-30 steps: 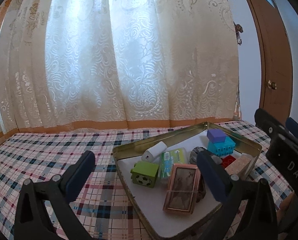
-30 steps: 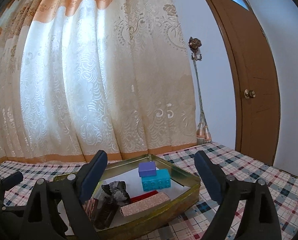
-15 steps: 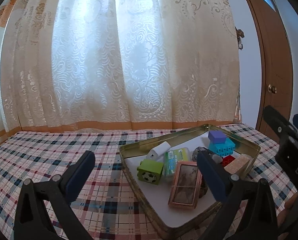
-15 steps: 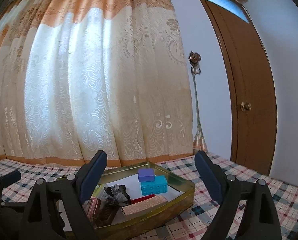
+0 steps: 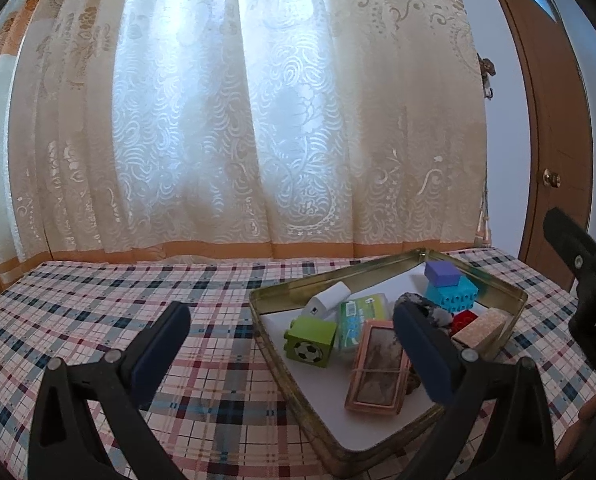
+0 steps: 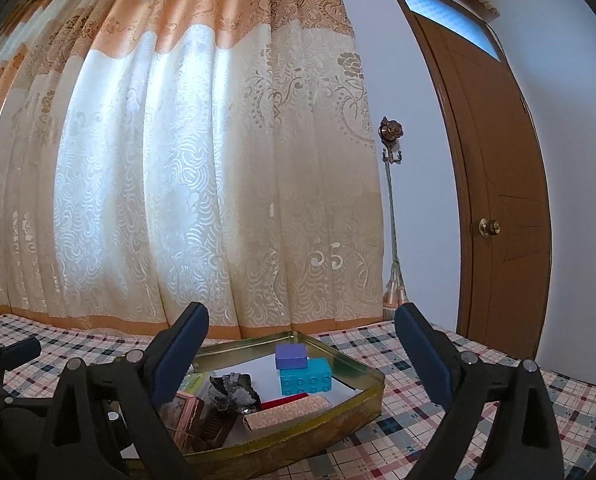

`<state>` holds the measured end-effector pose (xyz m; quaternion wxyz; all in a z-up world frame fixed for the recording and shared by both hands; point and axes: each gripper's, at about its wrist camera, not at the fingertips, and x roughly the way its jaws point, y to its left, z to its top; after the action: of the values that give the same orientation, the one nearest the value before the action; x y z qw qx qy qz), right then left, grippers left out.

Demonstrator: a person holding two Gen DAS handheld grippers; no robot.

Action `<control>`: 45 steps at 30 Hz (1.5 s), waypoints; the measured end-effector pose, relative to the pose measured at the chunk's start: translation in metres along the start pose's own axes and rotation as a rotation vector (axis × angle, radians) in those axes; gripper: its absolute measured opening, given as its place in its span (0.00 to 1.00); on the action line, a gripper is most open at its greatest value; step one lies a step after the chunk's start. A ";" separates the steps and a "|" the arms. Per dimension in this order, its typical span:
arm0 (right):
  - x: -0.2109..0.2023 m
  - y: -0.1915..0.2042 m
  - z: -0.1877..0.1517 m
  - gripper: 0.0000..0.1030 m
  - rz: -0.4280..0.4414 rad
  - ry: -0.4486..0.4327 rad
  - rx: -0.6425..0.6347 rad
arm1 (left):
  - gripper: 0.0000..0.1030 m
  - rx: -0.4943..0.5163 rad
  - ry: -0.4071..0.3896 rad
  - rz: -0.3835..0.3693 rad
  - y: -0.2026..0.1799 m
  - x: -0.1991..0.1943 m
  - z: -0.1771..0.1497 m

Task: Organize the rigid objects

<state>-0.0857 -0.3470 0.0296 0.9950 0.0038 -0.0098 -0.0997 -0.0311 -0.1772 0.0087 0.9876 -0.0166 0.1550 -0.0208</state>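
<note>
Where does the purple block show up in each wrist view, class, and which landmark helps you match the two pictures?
Left wrist view: the purple block sits right of centre, at the far end of the gold tin tray, stacked on the turquoise brick.
Right wrist view: the purple block lies low, near the middle, on the same turquoise brick.
Shared landmark: the brown door's brass knob.

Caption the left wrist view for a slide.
Open left gripper above plaid tablecloth, beside gold tin tray of small objects.
</note>
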 end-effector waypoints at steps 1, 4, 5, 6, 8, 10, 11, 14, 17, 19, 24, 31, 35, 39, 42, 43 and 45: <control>0.000 0.000 0.000 0.93 0.000 0.000 0.001 | 1.00 0.000 0.000 0.001 0.000 0.000 0.000; 0.000 0.000 0.000 0.93 0.000 -0.003 0.002 | 1.00 0.001 -0.001 0.004 0.000 0.000 0.000; 0.000 0.000 0.000 0.93 0.000 -0.004 0.002 | 1.00 0.002 -0.001 0.002 0.000 0.000 0.000; 0.000 0.000 0.000 0.93 -0.001 -0.004 0.003 | 1.00 0.005 -0.002 0.004 0.000 0.000 0.000; 0.000 -0.001 0.000 0.93 -0.002 -0.007 0.005 | 1.00 0.009 -0.001 0.009 0.000 0.000 0.000; -0.001 -0.002 0.001 0.94 -0.006 -0.009 0.010 | 1.00 0.013 0.000 0.017 -0.001 0.000 0.000; -0.001 -0.003 0.001 0.94 -0.008 -0.010 0.014 | 1.00 0.013 0.000 0.020 -0.001 0.000 0.000; -0.002 -0.005 0.001 0.94 -0.011 -0.013 0.024 | 1.00 0.011 0.001 0.026 0.000 0.000 0.000; -0.003 -0.006 0.001 0.94 -0.014 -0.014 0.028 | 1.00 0.014 0.004 0.034 -0.001 0.000 0.000; -0.004 -0.007 0.001 0.94 -0.014 -0.014 0.031 | 1.00 0.017 0.005 0.042 -0.001 0.000 0.000; -0.004 -0.008 0.001 0.94 -0.017 -0.017 0.036 | 1.00 0.018 0.002 0.051 -0.002 -0.001 0.000; -0.004 -0.008 0.001 0.94 -0.017 -0.017 0.035 | 1.00 0.023 0.002 0.065 -0.004 0.000 0.000; -0.004 -0.008 0.001 0.94 -0.017 -0.017 0.037 | 1.00 -0.010 -0.016 0.060 -0.002 -0.004 0.000; -0.004 -0.009 0.001 0.95 -0.017 -0.017 0.039 | 1.00 -0.006 -0.031 0.032 -0.003 -0.008 0.000; -0.003 -0.009 0.001 0.95 -0.018 -0.013 0.041 | 1.00 0.002 -0.030 0.039 -0.005 -0.007 0.000; -0.003 -0.009 0.001 0.95 -0.019 -0.012 0.041 | 1.00 0.001 -0.029 0.042 -0.004 -0.007 0.000; -0.004 -0.009 0.001 0.95 -0.019 -0.011 0.042 | 1.00 -0.005 -0.024 0.043 -0.003 -0.007 0.000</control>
<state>-0.0910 -0.3552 0.0303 0.9936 0.0241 -0.0173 -0.1090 -0.0376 -0.1801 0.0108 0.9895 -0.0158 0.1434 0.0008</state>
